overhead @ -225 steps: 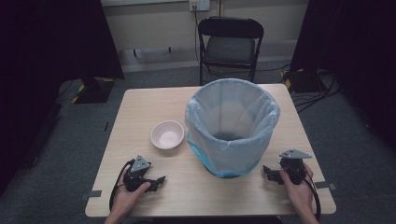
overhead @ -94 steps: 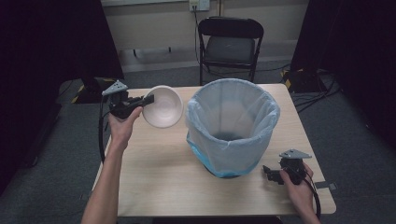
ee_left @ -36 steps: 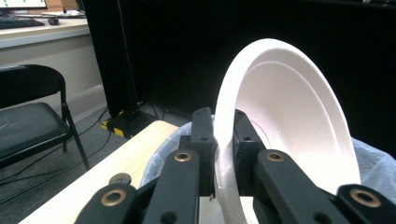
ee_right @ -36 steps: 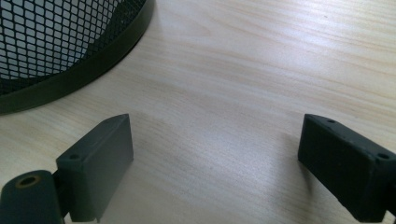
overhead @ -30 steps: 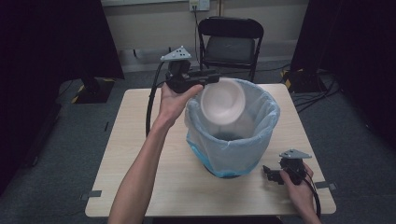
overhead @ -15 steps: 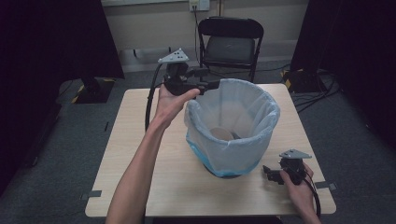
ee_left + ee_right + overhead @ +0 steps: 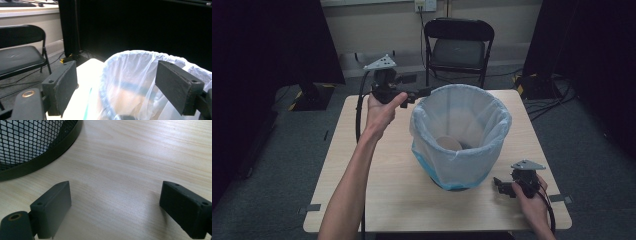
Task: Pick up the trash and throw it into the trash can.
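Note:
A mesh waste bin lined with a pale blue bag [image 7: 459,167] stands in the middle of the table. A small white bowl [image 7: 448,144] lies at its bottom. My left gripper [image 7: 424,91] hovers beside the bin's far left rim. Its jaws have just been opening and stand open with nothing between them. In the left gripper view the bag's rim [image 7: 130,72] shows past the left gripper [image 7: 116,82]. My right gripper [image 7: 499,186] rests open on the table at the bin's front right. In the right gripper view the right gripper [image 7: 115,202] faces bare wood beside the bin's black base [image 7: 37,160].
The light wooden table [image 7: 377,185] has free room to the left of the bin and in front of it. A black folding chair [image 7: 459,47] stands behind the far edge. Dark curtains hang at both sides, and cables lie on the floor at the right.
The bowl, held over the bin a second ago, has dropped out of the left gripper into the bin. The left gripper has opened and drawn back left. The right gripper has stayed put.

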{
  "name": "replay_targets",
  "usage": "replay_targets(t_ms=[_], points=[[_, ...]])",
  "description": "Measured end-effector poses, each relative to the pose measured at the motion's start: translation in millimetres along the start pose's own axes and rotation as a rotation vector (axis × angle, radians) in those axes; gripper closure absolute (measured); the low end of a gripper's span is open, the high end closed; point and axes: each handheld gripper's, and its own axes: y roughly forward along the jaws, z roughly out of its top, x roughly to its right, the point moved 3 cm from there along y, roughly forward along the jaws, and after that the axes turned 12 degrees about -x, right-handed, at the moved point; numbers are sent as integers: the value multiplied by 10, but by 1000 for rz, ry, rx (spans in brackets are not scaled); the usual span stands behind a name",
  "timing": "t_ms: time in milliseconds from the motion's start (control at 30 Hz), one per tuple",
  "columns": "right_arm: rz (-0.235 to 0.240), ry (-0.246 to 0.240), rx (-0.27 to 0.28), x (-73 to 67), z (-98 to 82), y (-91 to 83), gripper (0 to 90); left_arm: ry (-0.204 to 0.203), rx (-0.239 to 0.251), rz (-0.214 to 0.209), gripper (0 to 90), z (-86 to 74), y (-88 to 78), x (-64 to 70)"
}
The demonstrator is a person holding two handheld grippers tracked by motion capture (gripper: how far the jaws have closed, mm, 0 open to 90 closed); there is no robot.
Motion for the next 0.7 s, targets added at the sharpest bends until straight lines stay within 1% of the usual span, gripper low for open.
replay_targets(t_ms=[33,133,167,200,233,267,300,367,400,433,467,500,533,567,600,633,667,700], points=[[0,0,-1,0,0,0,94,-2,-3,7,177,-45,-65,-34],[0,0,-1,0,0,0,94,-14,-5,16,173,-90,-122,-62],[0,0,0,0,0,0,94,0,-12,32,161,-136,-182,-96],[0,0,0,0,0,0,94,0,-12,32,161,-136,-182,-96],[0,0,0,0,0,0,94,1,-8,46,161,-180,-242,-125],[0,0,0,0,0,0,94,1,-8,46,161,-180,-242,-125],[0,0,-1,0,0,0,94,-3,-6,59,161,-228,-307,-153],[0,0,-1,0,0,0,94,-6,-5,66,160,-253,-336,-170],[0,0,0,0,0,0,94,-8,-4,83,162,-281,-370,-186],[0,0,0,0,0,0,94,-15,-7,112,177,-342,-426,-212],[0,0,0,0,0,0,94,-15,-7,112,183,-342,-426,-212],[0,0,-1,0,0,0,94,-14,-14,123,185,-406,-470,-230],[0,0,-1,0,0,0,94,-14,-14,123,185,-406,-470,-230],[0,0,0,0,0,0,94,-19,-10,132,185,-466,-523,-248],[0,0,0,0,0,0,94,-19,-10,132,185,-466,-523,-248],[0,0,0,0,0,0,94,-24,-7,136,185,-520,-577,-267],[0,0,0,0,0,0,94,-24,-7,136,185,-520,-577,-267],[0,0,0,0,0,0,94,-28,-10,143,185,-569,-631,-286]])
